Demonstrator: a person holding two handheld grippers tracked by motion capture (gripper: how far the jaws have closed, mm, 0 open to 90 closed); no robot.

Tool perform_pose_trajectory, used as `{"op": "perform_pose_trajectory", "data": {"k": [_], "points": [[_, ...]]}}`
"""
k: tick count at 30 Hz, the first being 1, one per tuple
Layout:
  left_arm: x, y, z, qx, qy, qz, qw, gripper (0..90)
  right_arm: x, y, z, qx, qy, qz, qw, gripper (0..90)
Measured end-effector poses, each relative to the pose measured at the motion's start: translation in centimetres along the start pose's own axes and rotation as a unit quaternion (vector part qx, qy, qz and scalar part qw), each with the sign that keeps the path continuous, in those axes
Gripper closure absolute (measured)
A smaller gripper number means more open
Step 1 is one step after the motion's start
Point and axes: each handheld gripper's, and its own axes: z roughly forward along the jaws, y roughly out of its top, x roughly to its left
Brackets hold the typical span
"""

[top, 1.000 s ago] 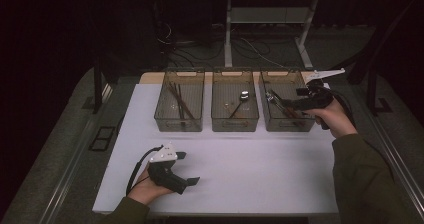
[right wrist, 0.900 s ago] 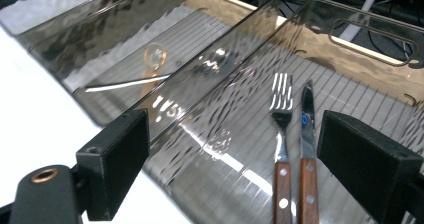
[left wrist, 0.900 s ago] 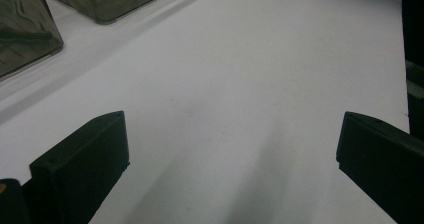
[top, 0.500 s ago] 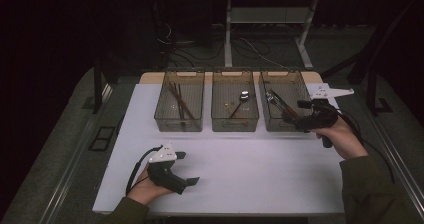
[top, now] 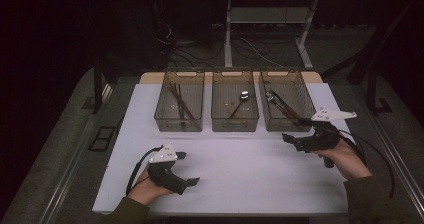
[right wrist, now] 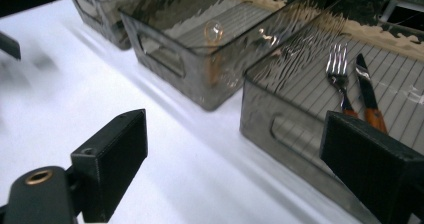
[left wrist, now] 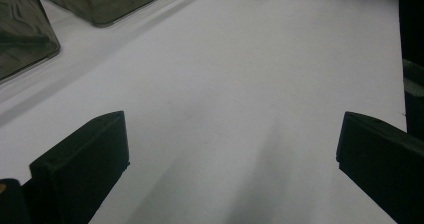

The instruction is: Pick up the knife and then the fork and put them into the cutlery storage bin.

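Right bin (top: 286, 104) with fork (right wrist: 338, 74) and knife (right wrist: 366, 94) sits upper right of the frame on the counter (top: 250, 164). Your right gripper (top: 296, 140) hovers just below it, jaws spread, empty. Your left gripper (top: 186, 170) is lower left, jaws spread, empty.

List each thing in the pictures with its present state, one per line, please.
Left tongs: open, empty, low over the white table.
Right tongs: open, empty, in front of the right bin.
Left bin: holds chopsticks.
Middle bin: holds a spoon.
Right bin: holds a fork and a knife, side by side.
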Motion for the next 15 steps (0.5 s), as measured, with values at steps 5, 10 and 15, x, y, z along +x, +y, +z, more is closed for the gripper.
{"op": "perform_pose_trajectory", "data": {"k": [5, 10, 15], "points": [[0.0, 0.0, 0.0, 0.0, -0.001, -0.002, 1.0, 0.0, 0.7, -1.5, -0.3, -0.004, -0.004, 0.005, 1.0, 11.4], [0.0, 0.0, 0.0, -0.001, 0.0, -0.001, 1.0, 0.0, 1.2, -2.9, -0.4, -0.008, -0.006, 0.005, 0.9999, 11.4], [0.0, 0.0, 0.0, -0.001, -0.001, -0.001, 1.0, 0.0, 2.0, -4.3, -0.3, -0.004, -0.002, 0.0, 1.0, 11.4]]}}
